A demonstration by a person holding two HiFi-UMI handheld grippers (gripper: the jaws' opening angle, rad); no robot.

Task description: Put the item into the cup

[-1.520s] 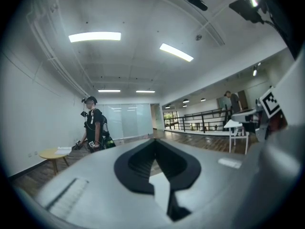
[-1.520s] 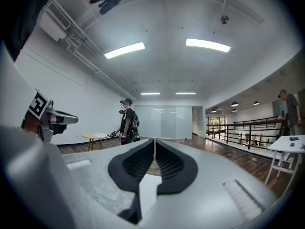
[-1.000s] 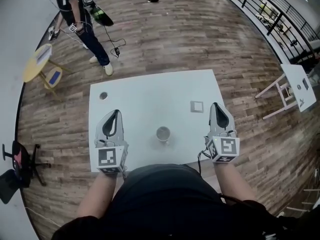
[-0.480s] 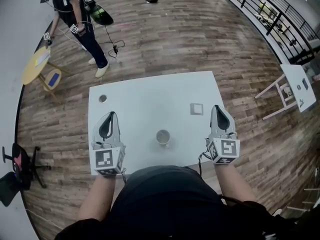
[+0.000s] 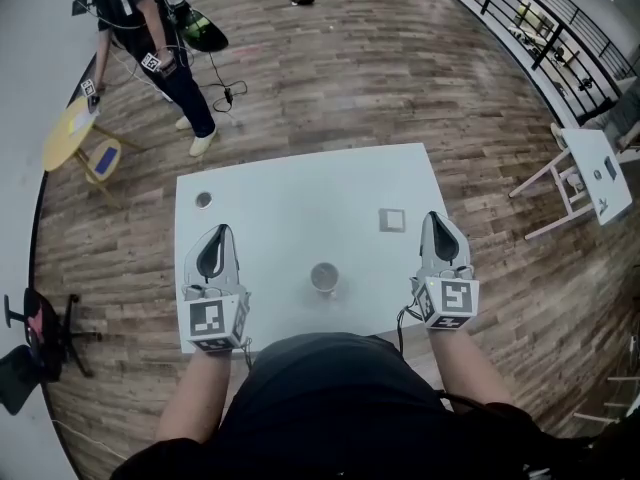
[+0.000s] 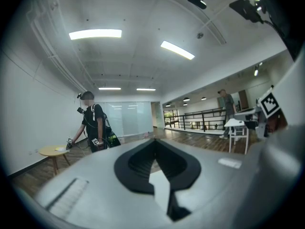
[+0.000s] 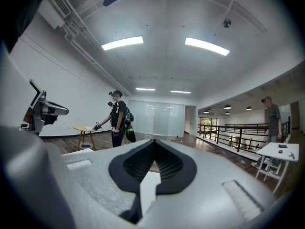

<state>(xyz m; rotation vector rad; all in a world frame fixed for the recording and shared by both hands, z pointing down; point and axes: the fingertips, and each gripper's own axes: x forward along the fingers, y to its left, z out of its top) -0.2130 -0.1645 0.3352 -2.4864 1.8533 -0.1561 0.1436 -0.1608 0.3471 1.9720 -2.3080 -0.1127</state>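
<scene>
Bright, even light from ceiling strips (image 7: 122, 42); fisheye edges bend and darken.

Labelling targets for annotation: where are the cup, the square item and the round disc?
cup (image 5: 324, 277): head view, its open mouth.
square item (image 5: 392, 220): head view, its centre.
round disc (image 5: 203, 200): head view, its centre.

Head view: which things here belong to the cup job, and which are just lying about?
Job: cup; flat square piece, likely the item; left gripper, right gripper, both shut, empty.
Lying about: small round thing, far left; yellow side table; white stand; person.
</scene>
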